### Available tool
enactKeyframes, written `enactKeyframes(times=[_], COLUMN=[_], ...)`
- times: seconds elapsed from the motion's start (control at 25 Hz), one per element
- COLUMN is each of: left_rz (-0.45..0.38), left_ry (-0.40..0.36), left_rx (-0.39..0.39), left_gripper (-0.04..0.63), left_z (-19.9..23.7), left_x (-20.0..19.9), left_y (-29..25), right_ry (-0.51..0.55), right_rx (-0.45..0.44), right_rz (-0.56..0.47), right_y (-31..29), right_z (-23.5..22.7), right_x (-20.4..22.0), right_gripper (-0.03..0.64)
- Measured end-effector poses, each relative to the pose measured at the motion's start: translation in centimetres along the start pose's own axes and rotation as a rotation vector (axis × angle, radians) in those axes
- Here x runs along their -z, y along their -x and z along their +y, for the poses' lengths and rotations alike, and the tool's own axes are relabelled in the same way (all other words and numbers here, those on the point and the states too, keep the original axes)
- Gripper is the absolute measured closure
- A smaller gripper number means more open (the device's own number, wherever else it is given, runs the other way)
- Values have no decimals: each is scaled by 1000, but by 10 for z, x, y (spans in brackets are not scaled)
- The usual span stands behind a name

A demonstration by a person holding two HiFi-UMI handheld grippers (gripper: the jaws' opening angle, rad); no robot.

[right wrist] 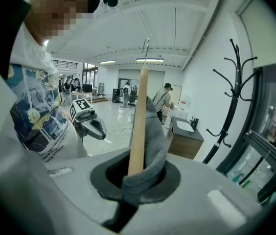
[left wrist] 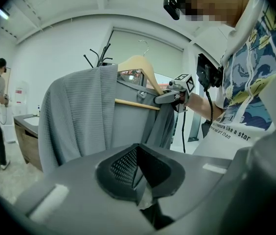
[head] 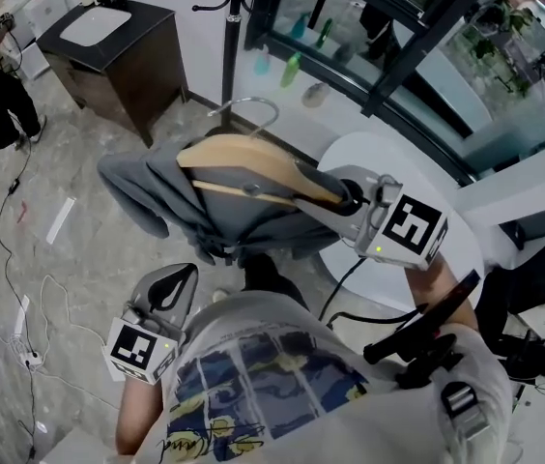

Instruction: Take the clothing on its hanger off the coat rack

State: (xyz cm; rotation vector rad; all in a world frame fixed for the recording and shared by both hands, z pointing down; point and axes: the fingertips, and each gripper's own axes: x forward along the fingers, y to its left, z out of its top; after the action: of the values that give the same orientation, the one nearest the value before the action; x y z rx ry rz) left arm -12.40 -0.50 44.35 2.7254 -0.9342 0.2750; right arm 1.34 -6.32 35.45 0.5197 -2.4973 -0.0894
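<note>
One wooden hanger (head: 253,167) with grey garment (head: 147,187) draped over it, held level in mid-air just near of coat rack (head: 237,8), hook apparently clear of the pegs. Right gripper (head: 347,197) clamped tight on hanger's right end, cloth pinched in with the wood. Left gripper (head: 174,280) closed, empty, low at left. Handling, judged: hanger stiff, light; cloth soft, liable to slide; best gripped on wood.

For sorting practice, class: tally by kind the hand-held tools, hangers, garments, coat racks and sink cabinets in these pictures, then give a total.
Tools: 2 (left tool, right tool)
Wooden hanger: 1
Grey garment: 1
Coat rack: 1
Sink cabinet: 1
Total: 6
</note>
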Motion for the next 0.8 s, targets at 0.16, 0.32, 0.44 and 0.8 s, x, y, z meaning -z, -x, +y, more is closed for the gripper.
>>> enactKeyframes(times=[0.16, 0.32, 0.44, 0.8], left_rz=[-3, -1, -3, -1], left_ry=[2, 2, 9, 14], left_rx=[2, 1, -5, -17], left_gripper=[594, 594, 594, 594], left_z=[5, 8, 13, 12], left_x=[2, 1, -3, -4], left_y=[4, 4, 6, 4], right_ry=[-5, -7, -15, -8], right_rx=[-12, -20, -26, -48], right_rz=[5, 6, 9, 7], right_y=[-7, -10, -16, -18], right_z=[6, 6, 7, 8], right_x=[-3, -4, -7, -6], right_gripper=[612, 612, 612, 612])
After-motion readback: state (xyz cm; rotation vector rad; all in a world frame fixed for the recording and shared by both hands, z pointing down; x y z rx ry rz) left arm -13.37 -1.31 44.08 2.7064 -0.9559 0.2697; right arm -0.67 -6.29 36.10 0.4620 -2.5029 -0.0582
